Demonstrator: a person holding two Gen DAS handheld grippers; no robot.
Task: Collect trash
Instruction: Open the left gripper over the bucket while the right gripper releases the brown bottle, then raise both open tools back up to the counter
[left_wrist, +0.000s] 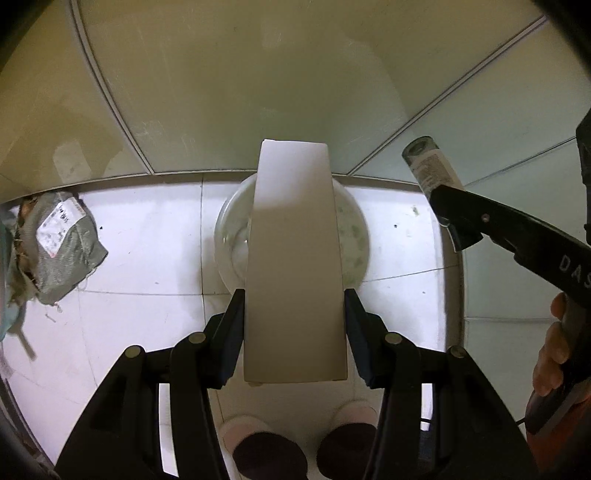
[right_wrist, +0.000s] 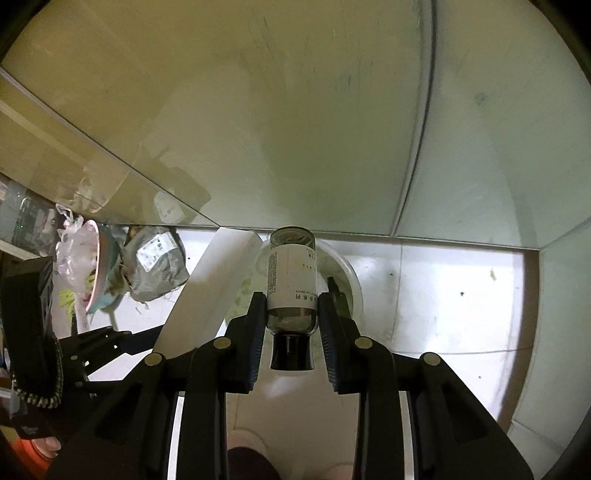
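Left tongs (left_wrist: 294, 314) clamp a flat white cardboard box (left_wrist: 295, 266); right tongs (right_wrist: 291, 314) clamp a clear labelled bottle (right_wrist: 291, 280), cap nearest the camera. Both items hang directly above the round white bin (left_wrist: 354, 229) on the tiled floor, apparently positioned for dropping. A crumpled grey parcel bag (left_wrist: 62, 243) lies left of the bin, uncollected.

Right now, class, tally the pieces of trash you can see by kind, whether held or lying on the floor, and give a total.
White box, held in the left gripper: 1
Bottle, held in the right gripper: 1
Grey parcel bag, on the floor: 1
Total: 3
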